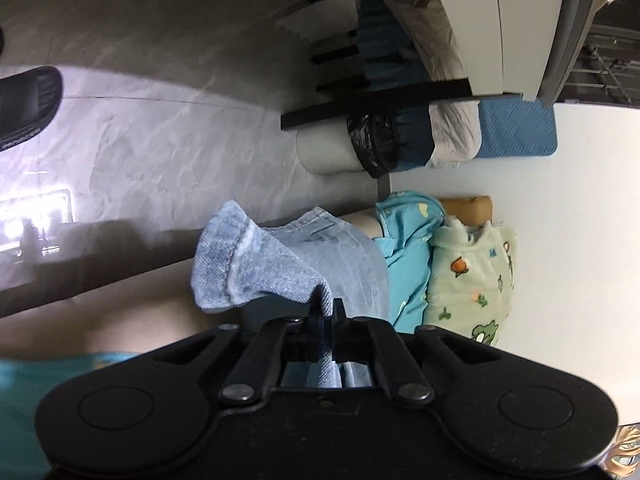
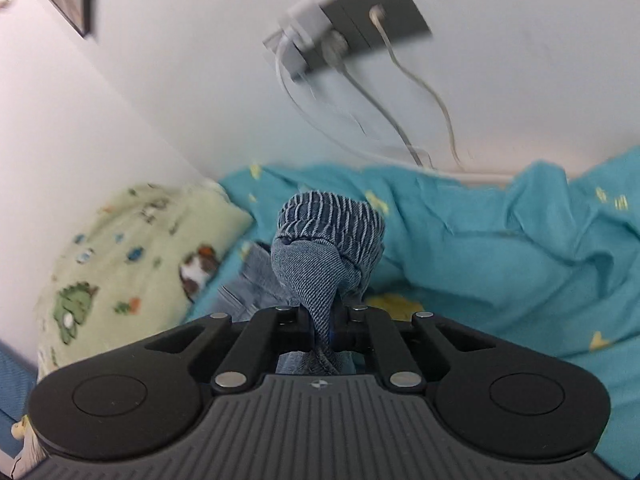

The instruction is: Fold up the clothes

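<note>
Your left gripper [image 1: 328, 312] pinches the jeans' [image 1: 288, 256] hem; your right gripper [image 2: 322, 316] clamps a bunched denim fold, jeans [image 2: 328, 240] held above the teal sheet [image 2: 500, 248], pillow [image 2: 120, 248] alongside.

Ahead of your right gripper, the wall socket [image 2: 347, 31] and its dangling cables [image 2: 384, 120] block the way; the green printed pillow [image 2: 132, 264] crowds the left, bare turquoise sheet [image 2: 500, 272] opens rightward.
</note>
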Action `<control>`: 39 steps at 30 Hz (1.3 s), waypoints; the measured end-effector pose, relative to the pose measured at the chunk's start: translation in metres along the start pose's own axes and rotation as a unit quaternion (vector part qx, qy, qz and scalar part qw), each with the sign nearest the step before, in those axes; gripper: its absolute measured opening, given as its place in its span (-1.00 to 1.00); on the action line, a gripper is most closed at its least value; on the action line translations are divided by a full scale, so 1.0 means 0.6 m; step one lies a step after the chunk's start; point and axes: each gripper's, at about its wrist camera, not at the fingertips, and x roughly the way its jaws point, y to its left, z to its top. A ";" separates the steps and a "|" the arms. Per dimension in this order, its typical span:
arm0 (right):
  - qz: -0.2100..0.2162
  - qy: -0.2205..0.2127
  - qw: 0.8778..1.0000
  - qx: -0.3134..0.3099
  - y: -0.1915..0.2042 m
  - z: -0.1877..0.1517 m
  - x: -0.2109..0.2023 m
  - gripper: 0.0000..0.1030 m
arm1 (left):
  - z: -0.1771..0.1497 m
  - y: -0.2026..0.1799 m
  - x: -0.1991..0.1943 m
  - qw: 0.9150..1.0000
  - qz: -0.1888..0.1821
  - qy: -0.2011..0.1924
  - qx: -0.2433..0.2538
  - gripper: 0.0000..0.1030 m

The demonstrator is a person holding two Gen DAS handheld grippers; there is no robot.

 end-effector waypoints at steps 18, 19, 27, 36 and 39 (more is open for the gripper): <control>-0.049 -0.011 0.986 -0.159 0.314 0.003 0.329 -0.90 | 0.111 -0.193 0.382 0.991 0.076 0.015 0.107 -0.95; -0.053 -0.006 0.984 -0.168 0.315 -0.008 0.354 -0.90 | 0.113 -0.189 0.403 0.989 0.089 0.016 0.113 -0.95; -0.060 0.005 0.973 -0.224 0.296 -0.070 0.447 -0.82 | 0.120 -0.148 0.473 0.985 0.108 0.040 0.132 -0.83; -0.007 0.039 0.968 -0.246 0.295 -0.060 0.339 -0.07 | 0.122 -0.107 0.349 0.992 0.032 0.050 0.114 0.14; 0.013 0.045 0.963 -0.267 0.289 -0.075 0.275 -0.06 | 0.118 -0.057 0.305 0.995 0.023 0.069 0.073 0.20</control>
